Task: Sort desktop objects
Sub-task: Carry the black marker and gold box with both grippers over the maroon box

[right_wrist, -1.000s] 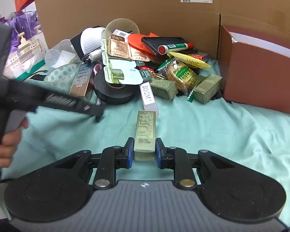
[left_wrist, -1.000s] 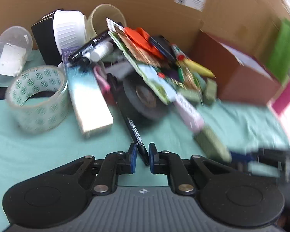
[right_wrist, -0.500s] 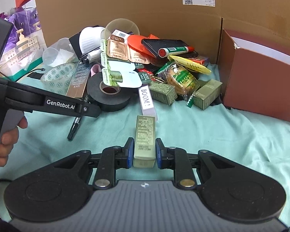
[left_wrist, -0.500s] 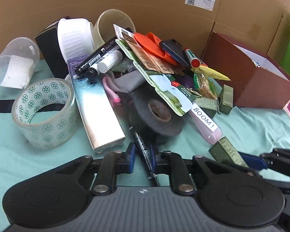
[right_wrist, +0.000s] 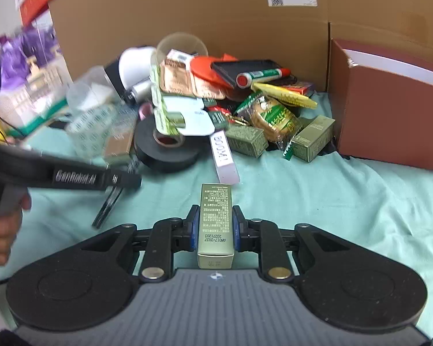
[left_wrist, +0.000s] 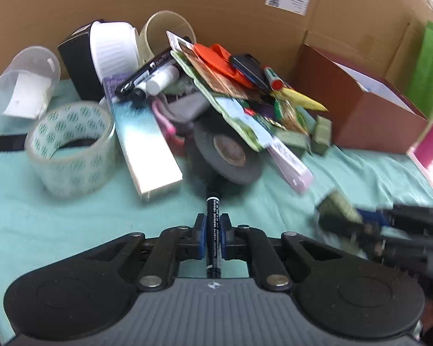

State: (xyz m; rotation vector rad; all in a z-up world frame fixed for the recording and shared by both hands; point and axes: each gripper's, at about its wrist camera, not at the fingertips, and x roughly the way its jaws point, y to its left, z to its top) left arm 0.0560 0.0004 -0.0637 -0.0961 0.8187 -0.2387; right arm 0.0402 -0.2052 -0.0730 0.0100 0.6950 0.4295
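1. The left tool (left_wrist: 212, 236) was clamped on a black pen (left_wrist: 212, 230), its blue pads pressed to either side of the barrel at the lower centre of the left wrist frame.
2. The pen was slim and black with white lettering along its length, pointing straight up the frame toward a roll of black tape (left_wrist: 228, 152).
3. The right tool (right_wrist: 215, 230) was clamped on a small gold box (right_wrist: 215, 222), low in the centre of the right wrist frame.
4. The box was a narrow oblong carton, olive-gold and shiny, with fine dark print and a date code on its top face.
5. Both held things sat above the mint-green cloth (right_wrist: 346, 201) covering the worktop.
6. The rest of the clutter was heaped in the upper centre of both frames: a clear tape roll (left_wrist: 69, 147), a silver box (left_wrist: 147, 150), a pink eraser (right_wrist: 223, 157), a red-capped marker (right_wrist: 259, 76) and a snack packet (right_wrist: 274, 118).
7. A brown box (right_wrist: 389, 115) stood at the right edge, touching the cardboard wall (right_wrist: 187, 5).
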